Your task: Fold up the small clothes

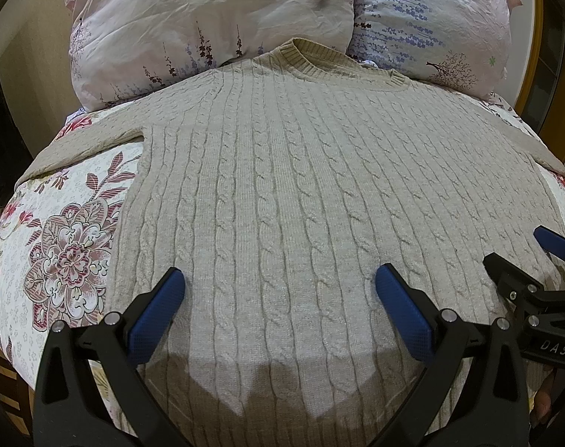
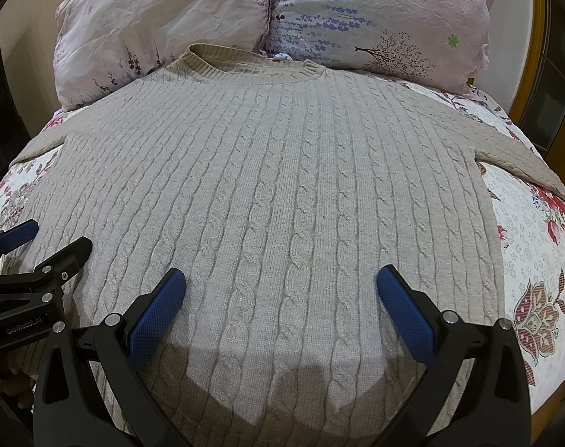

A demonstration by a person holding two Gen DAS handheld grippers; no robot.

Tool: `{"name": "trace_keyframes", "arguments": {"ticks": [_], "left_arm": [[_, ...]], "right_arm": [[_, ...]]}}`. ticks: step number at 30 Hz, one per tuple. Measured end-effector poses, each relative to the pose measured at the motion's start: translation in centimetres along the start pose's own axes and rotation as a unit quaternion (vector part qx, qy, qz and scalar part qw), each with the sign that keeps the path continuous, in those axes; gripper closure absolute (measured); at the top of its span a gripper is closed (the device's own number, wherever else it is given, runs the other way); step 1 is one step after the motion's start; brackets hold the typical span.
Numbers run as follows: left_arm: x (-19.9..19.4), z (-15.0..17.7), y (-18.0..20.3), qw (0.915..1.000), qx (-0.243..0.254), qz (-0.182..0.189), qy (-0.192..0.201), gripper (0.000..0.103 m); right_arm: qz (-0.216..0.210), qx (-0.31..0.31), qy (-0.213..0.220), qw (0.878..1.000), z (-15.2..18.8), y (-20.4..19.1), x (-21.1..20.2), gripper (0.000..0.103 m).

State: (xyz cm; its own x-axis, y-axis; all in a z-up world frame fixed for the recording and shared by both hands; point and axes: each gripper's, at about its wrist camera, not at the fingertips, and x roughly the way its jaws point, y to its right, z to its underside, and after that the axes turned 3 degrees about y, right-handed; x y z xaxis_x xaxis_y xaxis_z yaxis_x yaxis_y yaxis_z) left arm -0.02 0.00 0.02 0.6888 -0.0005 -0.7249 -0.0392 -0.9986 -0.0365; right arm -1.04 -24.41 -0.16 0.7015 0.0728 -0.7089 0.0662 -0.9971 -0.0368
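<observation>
The right gripper (image 1: 520, 257) carries the letters "DAS" on its black body (white print). The left gripper (image 2: 49, 240) reads "GenRobot.AI" — also white on black.

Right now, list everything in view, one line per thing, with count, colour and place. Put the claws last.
sweater: one, beige cable-knit, spread flat on the bed, neck toward the pillows, sleeves out to both sides.
pillows: two, pale pink with purple flower print, side by side behind the sweater's collar.
bedspread: one, white with red and pink flowers, under the sweater.
wooden frame: yellow-brown, at the far right edge.
left claw: black with blue pads, open, over the sweater's lower part.
right claw: black with blue pads, open, over the lower part beside the left one.
</observation>
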Motion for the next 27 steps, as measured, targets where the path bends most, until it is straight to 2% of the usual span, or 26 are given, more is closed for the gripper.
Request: {"name": "trace_keyframes", "arguments": {"ticks": [14, 22, 25, 26, 27], "left_arm": [[0.0, 0.0, 0.0, 1.0000, 0.000, 0.000, 0.000, 0.002], [0.3, -0.6, -0.1, 0.9999, 0.001, 0.005, -0.013, 0.002], [0.5, -1.0, -0.3, 0.9995, 0.007, 0.011, -0.030, 0.002], [0.7, -1.2, -0.3, 0.9992, 0.011, 0.014, -0.036, 0.002], [0.8, -1.4, -0.4, 0.9988, 0.014, 0.018, -0.044, 0.002]], "right_arm": [[0.000, 0.000, -0.002, 1.000, 0.0, 0.1, -0.1, 0.001], [-0.022, -0.018, -0.050, 0.998, -0.9, 0.3, 0.4, 0.001], [-0.089, -0.006, -0.086, 0.992, -2.1, 1.8, 0.0, 0.001], [-0.130, 0.041, -0.080, 0.988, -3.1, 4.4, -0.7, 0.001], [-0.137, 0.073, -0.068, 0.985, -3.8, 6.6, -1.2, 0.001]]}}
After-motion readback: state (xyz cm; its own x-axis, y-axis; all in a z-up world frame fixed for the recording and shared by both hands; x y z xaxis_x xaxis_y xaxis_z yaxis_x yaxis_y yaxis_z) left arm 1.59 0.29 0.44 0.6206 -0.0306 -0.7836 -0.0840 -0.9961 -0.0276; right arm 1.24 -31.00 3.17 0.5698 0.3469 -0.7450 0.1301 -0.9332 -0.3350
